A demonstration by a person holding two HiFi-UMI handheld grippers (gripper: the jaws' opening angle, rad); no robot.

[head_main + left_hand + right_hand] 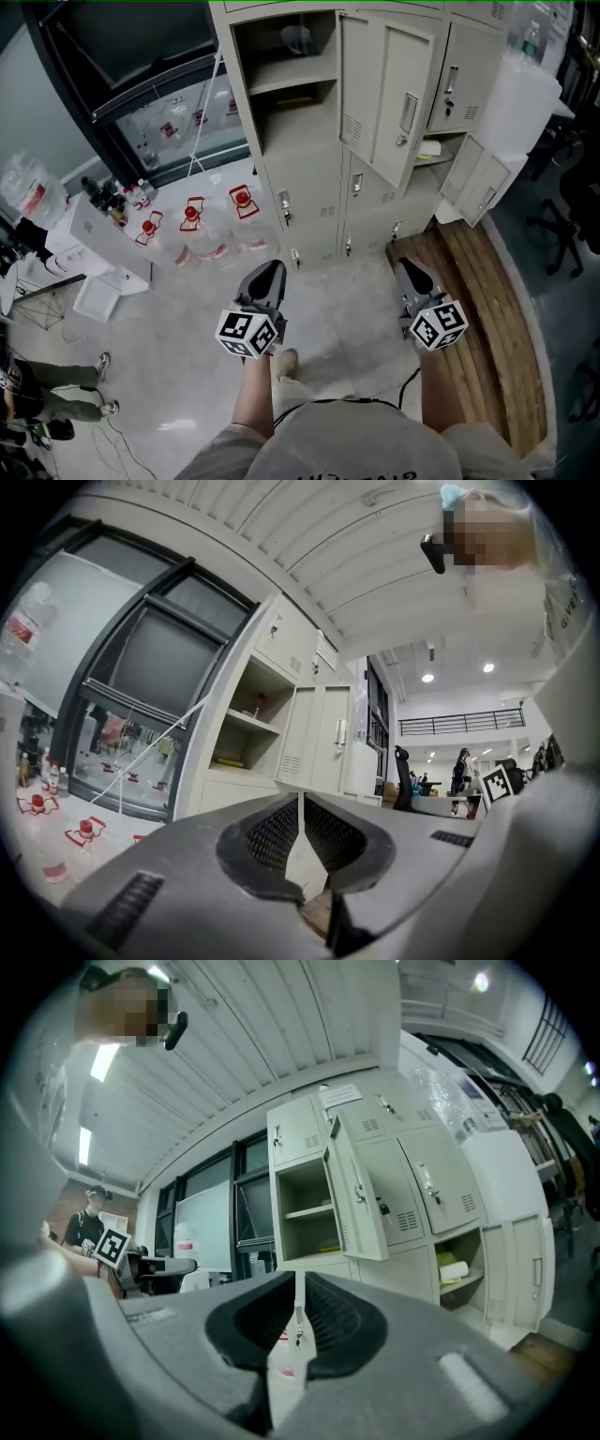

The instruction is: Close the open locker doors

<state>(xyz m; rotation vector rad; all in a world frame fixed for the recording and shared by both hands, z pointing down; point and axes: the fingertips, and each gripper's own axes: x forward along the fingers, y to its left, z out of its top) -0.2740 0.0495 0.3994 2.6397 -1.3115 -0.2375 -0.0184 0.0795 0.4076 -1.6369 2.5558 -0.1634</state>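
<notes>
Approach step: the left gripper (267, 273) and right gripper (413, 268) are held level, well short of the lockers (302, 192), each with jaws clenched together on nothing. Two doors stand open, the tall door (389, 98) at upper middle and the low door (481, 184) at lower right. Judged next move: close in and press a gripper against a door's free edge, swinging it round to its frame.
</notes>
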